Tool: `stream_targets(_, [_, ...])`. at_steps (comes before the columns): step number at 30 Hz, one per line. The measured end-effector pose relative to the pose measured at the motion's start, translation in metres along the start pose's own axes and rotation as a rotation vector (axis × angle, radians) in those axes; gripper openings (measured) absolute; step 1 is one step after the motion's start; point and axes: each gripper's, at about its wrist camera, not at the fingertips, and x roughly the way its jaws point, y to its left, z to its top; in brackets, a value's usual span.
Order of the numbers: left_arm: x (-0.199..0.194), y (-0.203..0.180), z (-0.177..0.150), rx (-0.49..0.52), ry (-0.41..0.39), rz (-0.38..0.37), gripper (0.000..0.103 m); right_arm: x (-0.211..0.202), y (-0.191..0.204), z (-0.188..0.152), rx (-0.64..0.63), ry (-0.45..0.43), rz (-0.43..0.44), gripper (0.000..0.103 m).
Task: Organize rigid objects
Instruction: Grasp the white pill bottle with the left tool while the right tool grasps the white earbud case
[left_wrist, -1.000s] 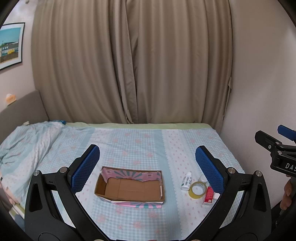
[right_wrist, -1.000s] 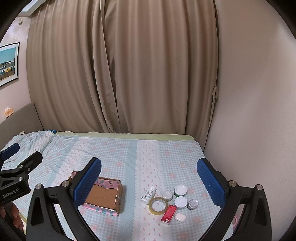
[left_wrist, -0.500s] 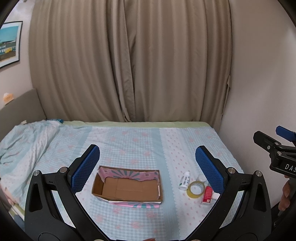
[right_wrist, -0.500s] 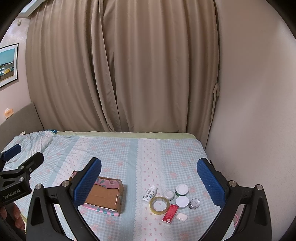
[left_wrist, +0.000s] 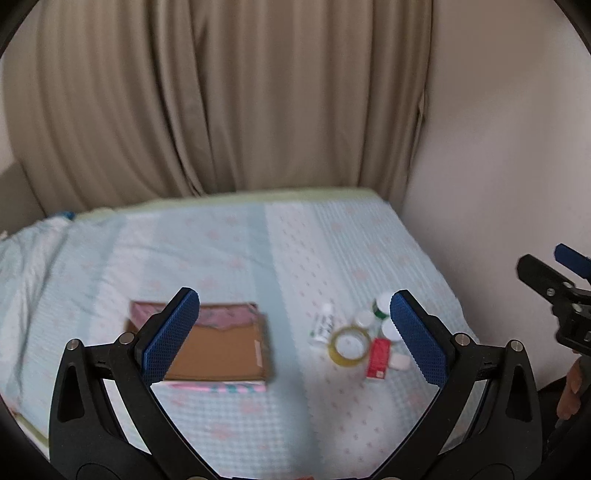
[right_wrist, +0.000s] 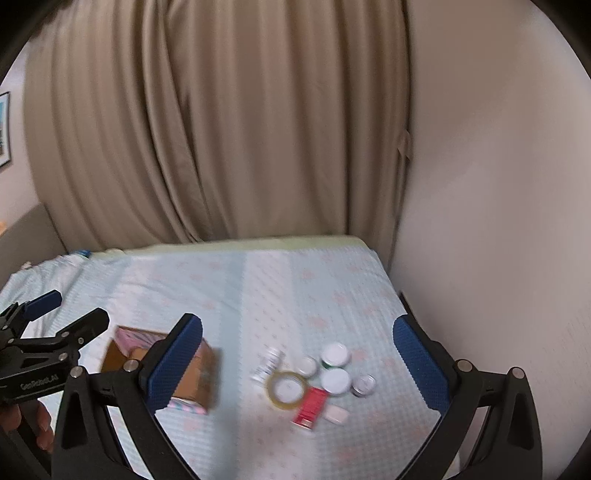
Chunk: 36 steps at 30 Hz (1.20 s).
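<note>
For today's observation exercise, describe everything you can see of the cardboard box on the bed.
The cardboard box is a shallow open tray: plain brown card inside, pink patterned print on its outer walls. It lies flat on the light blue bedspread, open side up, and nothing shows inside it. It sits apart from the small items to its right. Neither gripper touches it. Blur hides finer detail.

Both cameras have swung and now look lower, and the pictures are blurry from the move. In the left view the cardboard box (left_wrist: 218, 343) has slid left, partly behind the left finger (left_wrist: 170, 332), and the tape roll (left_wrist: 349, 346) sits nearer the middle. The jars (left_wrist: 384, 304) now show beside the right finger (left_wrist: 415, 341).
</note>
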Motion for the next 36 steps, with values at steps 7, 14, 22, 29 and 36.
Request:
stream_targets(7, [0.111,-0.04,-0.013,0.011,0.159,-0.009,0.103,0.075,-0.066,-0.035,0.082,0.139,-0.039,0.103])
stream_targets(14, [0.239,-0.052,-0.035,0.051,0.356,-0.07,0.102,0.158,-0.106,-0.087,0.253,0.295,-0.062,0.103])
stream_targets(22, [0.367,-0.056,-0.074,0.144,0.578,-0.107,0.101,0.252,-0.109,-0.141,0.406,0.433,-0.097,0.103])
stream_targets(29, [0.437,-0.057,-0.095,0.19,0.716,-0.101,0.099,0.329,-0.103,-0.171,0.474,0.531,-0.134,0.103])
stream_targets(36, [0.47,-0.066,-0.113,0.258,0.805,-0.094,0.086,0.378,-0.099,-0.191,0.496,0.63,-0.184,0.103])
